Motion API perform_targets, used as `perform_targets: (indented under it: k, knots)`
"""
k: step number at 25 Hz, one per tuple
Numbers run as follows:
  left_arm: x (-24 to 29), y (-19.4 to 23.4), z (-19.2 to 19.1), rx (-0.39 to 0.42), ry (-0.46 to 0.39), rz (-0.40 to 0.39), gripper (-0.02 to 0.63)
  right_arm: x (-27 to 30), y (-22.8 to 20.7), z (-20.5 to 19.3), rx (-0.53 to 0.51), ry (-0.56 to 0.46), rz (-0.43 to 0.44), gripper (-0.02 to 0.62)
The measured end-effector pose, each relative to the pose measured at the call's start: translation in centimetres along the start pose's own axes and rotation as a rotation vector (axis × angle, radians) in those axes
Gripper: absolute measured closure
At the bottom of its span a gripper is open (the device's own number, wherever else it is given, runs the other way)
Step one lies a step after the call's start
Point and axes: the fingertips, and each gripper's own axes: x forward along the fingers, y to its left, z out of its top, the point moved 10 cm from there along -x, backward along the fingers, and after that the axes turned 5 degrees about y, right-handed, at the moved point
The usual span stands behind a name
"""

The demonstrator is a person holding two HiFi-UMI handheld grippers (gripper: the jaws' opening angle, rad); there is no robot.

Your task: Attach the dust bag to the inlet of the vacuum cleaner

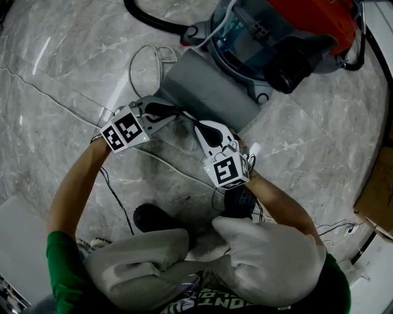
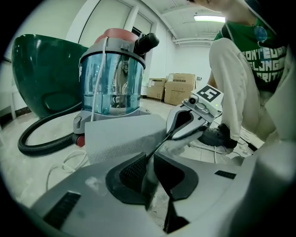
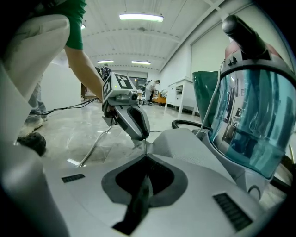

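The grey dust bag [image 1: 209, 92] lies flat on the marble floor beside the vacuum cleaner [image 1: 270, 37], which has a blue clear tank and a red lid. A black round port [image 1: 288, 70] sticks out of the vacuum's side. My left gripper [image 1: 178, 112] and right gripper [image 1: 199, 127] meet tip to tip at the bag's near edge. Both are shut on that thin edge. In the left gripper view the left gripper [image 2: 149, 166] pinches the edge, with the bag [image 2: 120, 136] behind and the right gripper [image 2: 185, 125] opposite. In the right gripper view the right gripper [image 3: 145, 159] faces the left gripper [image 3: 134, 122].
A black hose [image 1: 153, 18] curves away from the vacuum at top left. A white cable [image 1: 147, 61] loops beside the bag. Thin black wires and my shoe [image 1: 150, 218] lie near my knees. Cardboard [image 1: 377, 190] sits at the right; boxes [image 2: 178, 88] stand farther off.
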Motion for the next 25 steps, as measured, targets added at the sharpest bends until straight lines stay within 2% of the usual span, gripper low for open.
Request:
perform_targets:
  k: [7, 15, 25]
  knots:
    - [1.2, 0.3, 0.5, 0.007, 0.050, -0.035, 0.565, -0.1, -1.2, -0.7, -0.028, -0.004, 0.064, 0.581]
    - [1.9, 0.4, 1.5, 0.089, 0.125, -0.048, 0.584, -0.5, -3.2, -0.7, 0.012, 0.002, 0.093, 0.581]
    - [-0.8, 0.5, 6.2, 0.157, 0.020, -0.008, 0.589, -3.6, -5.0, 2.4, 0.078, -0.065, 0.050, 0.580]
